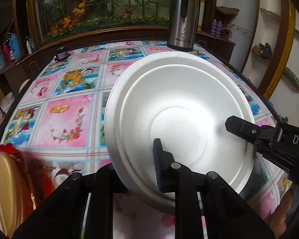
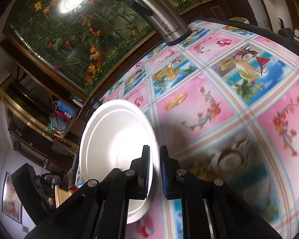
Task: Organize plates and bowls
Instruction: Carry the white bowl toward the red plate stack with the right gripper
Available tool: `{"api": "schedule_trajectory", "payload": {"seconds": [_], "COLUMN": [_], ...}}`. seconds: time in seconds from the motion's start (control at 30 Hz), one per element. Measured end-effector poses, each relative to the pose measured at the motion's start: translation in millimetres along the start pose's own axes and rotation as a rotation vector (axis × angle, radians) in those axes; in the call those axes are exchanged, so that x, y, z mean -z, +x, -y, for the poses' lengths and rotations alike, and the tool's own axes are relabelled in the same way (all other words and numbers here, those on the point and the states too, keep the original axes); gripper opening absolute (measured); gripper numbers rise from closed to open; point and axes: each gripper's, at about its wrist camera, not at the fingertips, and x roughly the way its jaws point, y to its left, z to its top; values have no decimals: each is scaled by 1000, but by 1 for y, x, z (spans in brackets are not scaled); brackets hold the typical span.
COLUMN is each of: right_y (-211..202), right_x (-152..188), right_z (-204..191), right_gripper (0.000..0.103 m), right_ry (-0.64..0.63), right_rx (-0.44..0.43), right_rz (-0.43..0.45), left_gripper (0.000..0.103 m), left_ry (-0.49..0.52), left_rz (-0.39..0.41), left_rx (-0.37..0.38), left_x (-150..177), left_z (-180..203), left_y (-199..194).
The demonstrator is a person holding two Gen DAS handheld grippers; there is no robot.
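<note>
Two hand-held grippers carry a white foam bowl tilted above the middle of a table covered in a pink-and-blue fruit-print cloth. The left gripper is clamped on the near rim, while the right gripper pinches the opposite rim, apparently to steady the light dish. A steel flask stands at the far edge.

left gripper: its left finger is hidden behind the white plate, a blurred red-and-cream object is cut off at 8 o'clock, and the tablecloth smears at 4 o'clock in the right view.
</note>
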Motion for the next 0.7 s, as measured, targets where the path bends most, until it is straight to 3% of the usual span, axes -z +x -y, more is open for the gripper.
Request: {"api": "schedule_trajectory", "payload": {"seconds": [0.7], "right_y": [-51], "right_x": [55], "right_z": [-58], "right_gripper": [13], "right_ry": [-109], "right_rx": [-94], "right_rz": [23], "left_gripper": [17], "left_ry": [-16], "left_rz": [121], "left_rx": [-75], "left_x": [40], "left_z": [-30], "left_y": [-84]}}
